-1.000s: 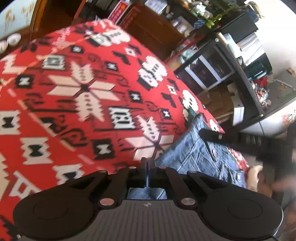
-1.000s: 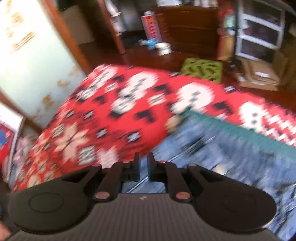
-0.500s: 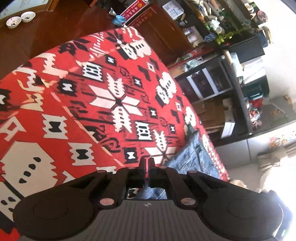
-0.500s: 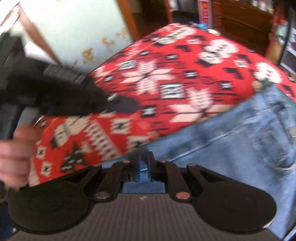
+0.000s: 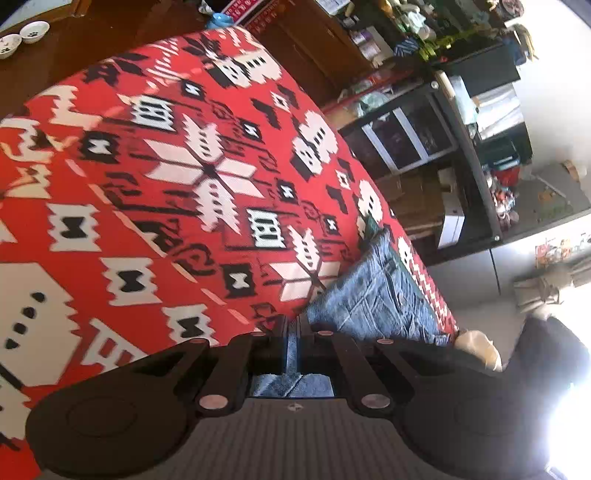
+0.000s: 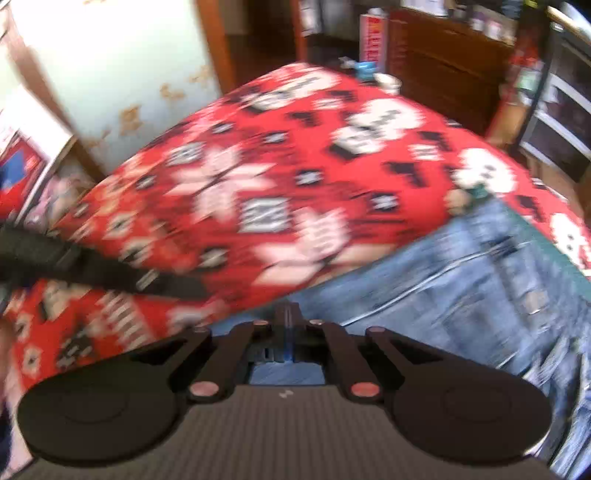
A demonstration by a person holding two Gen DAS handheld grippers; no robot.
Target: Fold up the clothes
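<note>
Blue denim jeans (image 5: 373, 295) lie on a table covered with a red, white and black patterned cloth (image 5: 147, 184). My left gripper (image 5: 293, 325) is shut on a strip of the denim at the near edge; the fabric runs away to the right. In the right wrist view my right gripper (image 6: 286, 317) is shut on the jeans (image 6: 461, 280) too, with blue cloth pinched between its fingers. The jeans spread to the right over the patterned cloth (image 6: 258, 177). The left gripper's black body (image 6: 92, 266) shows at the left, blurred.
A dark shelving unit (image 5: 443, 122) with boxes and clutter stands beyond the table on the right. Two small bowls (image 5: 22, 35) sit on the brown floor at the far left. A wooden dresser (image 6: 443, 55) and a pale door (image 6: 110, 55) are behind the table. A person's hand (image 5: 476, 349) is at the right.
Both grippers have kept hold of the jeans while moving. The right view has swung so the far table edge and dresser show again; the left gripper has dropped closer to the cloth.
</note>
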